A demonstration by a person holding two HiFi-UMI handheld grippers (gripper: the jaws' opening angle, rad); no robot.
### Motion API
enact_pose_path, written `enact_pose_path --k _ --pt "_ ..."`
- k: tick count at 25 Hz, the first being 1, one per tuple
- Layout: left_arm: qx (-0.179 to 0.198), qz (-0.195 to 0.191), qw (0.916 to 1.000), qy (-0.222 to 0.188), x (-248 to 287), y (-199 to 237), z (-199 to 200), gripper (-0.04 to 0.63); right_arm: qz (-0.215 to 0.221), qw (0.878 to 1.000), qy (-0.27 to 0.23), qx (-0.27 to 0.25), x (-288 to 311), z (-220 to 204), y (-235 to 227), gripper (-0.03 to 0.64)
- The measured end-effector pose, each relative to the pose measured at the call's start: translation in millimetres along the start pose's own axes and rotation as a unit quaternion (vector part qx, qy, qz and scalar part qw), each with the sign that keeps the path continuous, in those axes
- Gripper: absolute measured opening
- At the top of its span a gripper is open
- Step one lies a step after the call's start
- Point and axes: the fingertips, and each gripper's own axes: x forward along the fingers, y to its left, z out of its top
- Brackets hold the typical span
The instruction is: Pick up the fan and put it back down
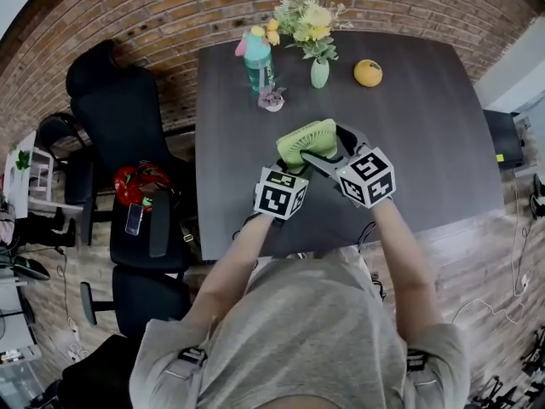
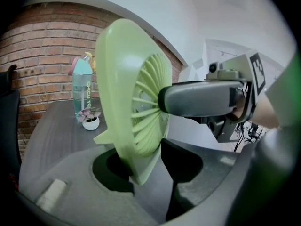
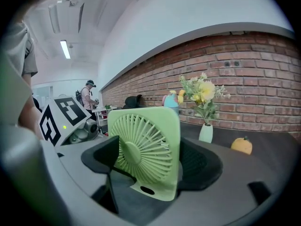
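Observation:
A light green square fan (image 1: 306, 139) is held over the dark table (image 1: 426, 143), near its front middle, between both grippers. My right gripper (image 1: 328, 150) is shut on the fan (image 3: 146, 149), one jaw across the front grille and the other behind its back. My left gripper (image 1: 288, 158) holds the fan's lower part; in the left gripper view the fan (image 2: 127, 102) stands edge-on between the jaws of this gripper (image 2: 146, 166). The right gripper's finger (image 2: 197, 98) lies across the grille's centre. The fan's underside is hidden.
At the table's far side stand a teal bottle (image 1: 257, 58), a small potted plant (image 1: 272, 99), a vase of yellow flowers (image 1: 319, 66) and an orange fruit (image 1: 368, 72). Black chairs (image 1: 119, 118) stand left of the table, one with a red bag (image 1: 140, 184). A brick wall runs behind.

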Motion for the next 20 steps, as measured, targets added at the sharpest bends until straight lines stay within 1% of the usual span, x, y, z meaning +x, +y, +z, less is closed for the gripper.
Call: enact_pose_path --k 3,11,20 --pt "0.008 -0.006 0.9999 0.007 17 -5 8 0.181 -0.008 1.0 0.001 0.011 -5 -4 -20 0.397" --pt "0.011 -0.017 0.9996 0.022 60 -8 27 0.181 -0.017 1.0 0.008 0.021 -6 -10 -68 0.397" --pt "0.025 -0.026 0.9982 0.047 106 -10 37 0.181 -0.025 0.999 0.014 0.044 -5 -26 -114 0.397"
